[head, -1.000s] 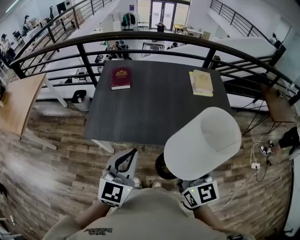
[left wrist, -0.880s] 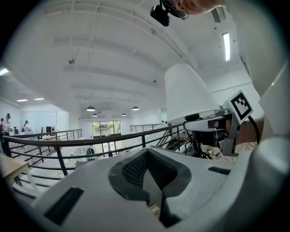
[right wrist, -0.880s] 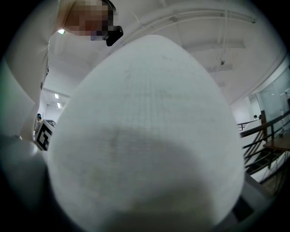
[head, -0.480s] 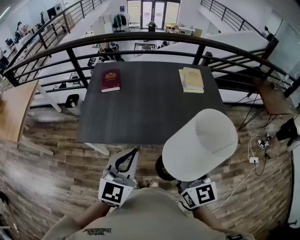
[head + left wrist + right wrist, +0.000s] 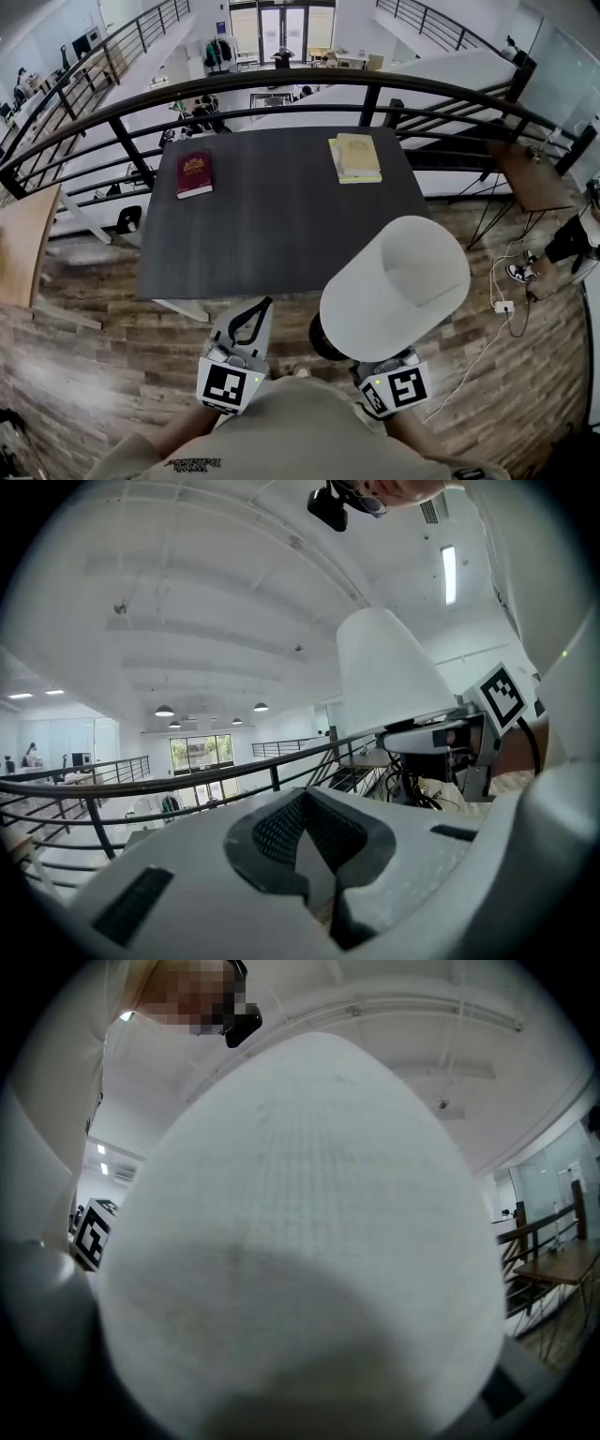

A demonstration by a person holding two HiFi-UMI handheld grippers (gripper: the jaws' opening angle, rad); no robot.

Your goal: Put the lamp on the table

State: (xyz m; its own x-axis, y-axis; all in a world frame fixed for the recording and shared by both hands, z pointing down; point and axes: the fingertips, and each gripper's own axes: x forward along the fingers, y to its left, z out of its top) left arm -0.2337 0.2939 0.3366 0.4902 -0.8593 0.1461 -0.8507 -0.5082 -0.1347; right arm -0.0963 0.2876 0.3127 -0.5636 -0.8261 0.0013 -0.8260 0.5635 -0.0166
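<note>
A lamp with a wide white shade (image 5: 394, 286) and a black round base (image 5: 321, 339) hangs over the wood floor, just short of the near edge of the dark table (image 5: 272, 234). My right gripper is shut on the lamp; its jaws are hidden under the shade and only its marker cube (image 5: 394, 389) shows. In the right gripper view the shade (image 5: 309, 1241) fills the picture. My left gripper (image 5: 265, 304) is beside it on the left, shut with nothing in it. In the left gripper view its jaws meet (image 5: 314, 855) and the shade (image 5: 389, 672) stands to the right.
A red book (image 5: 194, 174) lies at the table's far left, and a stack of yellow books (image 5: 354, 157) at the far right. A black railing (image 5: 281, 84) runs behind the table. A wooden desk (image 5: 19, 244) stands left, another (image 5: 530, 178) right, cables (image 5: 502, 307) on the floor.
The table has slid left and a little nearer in the head view as I step toward it. Both grippers and the lamp keep their places relative to me.
</note>
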